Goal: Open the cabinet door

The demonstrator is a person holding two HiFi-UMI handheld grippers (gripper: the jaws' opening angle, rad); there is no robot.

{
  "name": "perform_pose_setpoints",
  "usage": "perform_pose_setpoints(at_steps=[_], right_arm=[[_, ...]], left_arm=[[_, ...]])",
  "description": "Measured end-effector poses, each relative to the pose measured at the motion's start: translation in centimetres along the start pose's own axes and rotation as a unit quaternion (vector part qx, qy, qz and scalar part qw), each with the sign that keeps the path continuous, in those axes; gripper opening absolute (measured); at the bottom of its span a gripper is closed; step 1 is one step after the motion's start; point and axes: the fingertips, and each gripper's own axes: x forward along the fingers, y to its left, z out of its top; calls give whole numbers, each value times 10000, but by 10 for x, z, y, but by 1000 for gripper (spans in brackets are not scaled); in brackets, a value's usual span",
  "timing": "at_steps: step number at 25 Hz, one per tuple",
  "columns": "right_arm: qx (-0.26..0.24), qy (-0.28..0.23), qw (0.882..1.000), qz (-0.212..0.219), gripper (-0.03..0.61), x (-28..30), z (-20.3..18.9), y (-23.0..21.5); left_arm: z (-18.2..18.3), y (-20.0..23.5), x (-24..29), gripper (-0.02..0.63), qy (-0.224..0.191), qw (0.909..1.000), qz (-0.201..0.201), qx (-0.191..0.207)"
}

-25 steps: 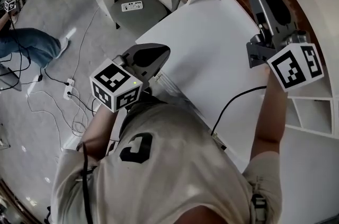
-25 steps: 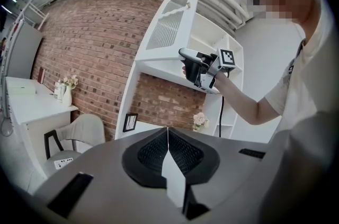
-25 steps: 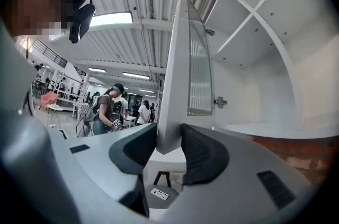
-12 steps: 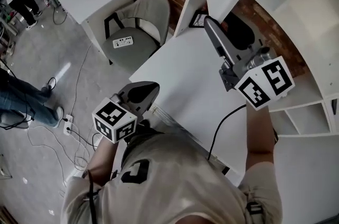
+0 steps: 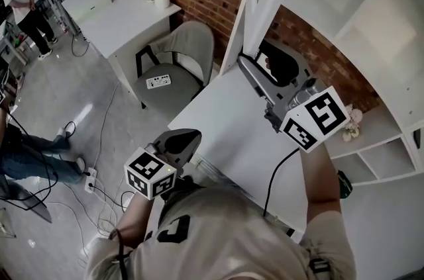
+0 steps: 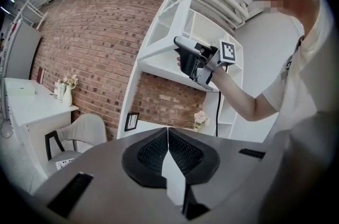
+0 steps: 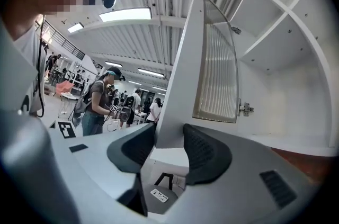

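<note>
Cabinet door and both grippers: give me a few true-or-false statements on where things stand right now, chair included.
The cabinet door stands swung open. True.
The right gripper has the door's edge between its jaws. True.
The left gripper is clamped on the door. False: its jaws are together on nothing, well clear of the door.
The chair has a bare seat. False: a white power strip lies on it.
</note>
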Motion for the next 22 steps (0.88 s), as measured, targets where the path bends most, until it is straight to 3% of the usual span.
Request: perform_pose_setpoints(at_steps=[22], right_arm=[[-123,-171,9998,33,190,33,8,21]], left_arm=[[4,19,-8,17,15,10000,-27,71]])
